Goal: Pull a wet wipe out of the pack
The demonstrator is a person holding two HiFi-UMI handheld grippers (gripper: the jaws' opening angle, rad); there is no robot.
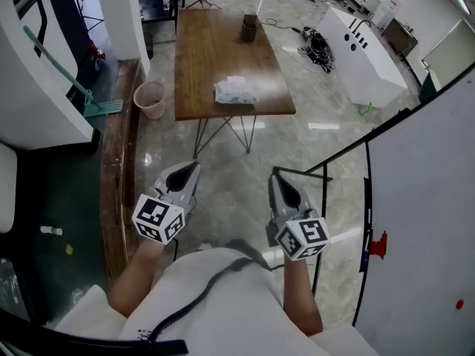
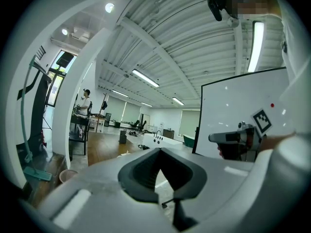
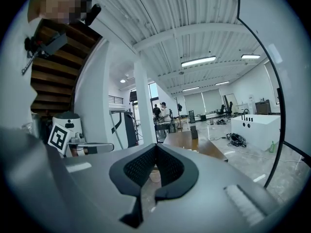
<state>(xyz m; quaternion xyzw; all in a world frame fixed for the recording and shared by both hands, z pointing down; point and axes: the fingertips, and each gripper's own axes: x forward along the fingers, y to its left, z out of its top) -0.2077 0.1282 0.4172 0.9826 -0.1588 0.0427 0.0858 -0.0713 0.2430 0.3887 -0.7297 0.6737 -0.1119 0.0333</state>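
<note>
The wet wipe pack, white and crumpled-looking, lies near the front edge of a brown wooden table well ahead of me. Both grippers hang over the floor, short of the table and pointing toward it. My left gripper is shut with nothing in it, and its jaws meet at a point in the left gripper view. My right gripper is also shut and empty. Each gripper view shows the other gripper off to the side, the right gripper and the left gripper.
A dark container stands at the table's far end. A pink bucket sits on the floor left of the table. A whiteboard on a black frame stands close on my right. A white cabinet and cables lie beyond.
</note>
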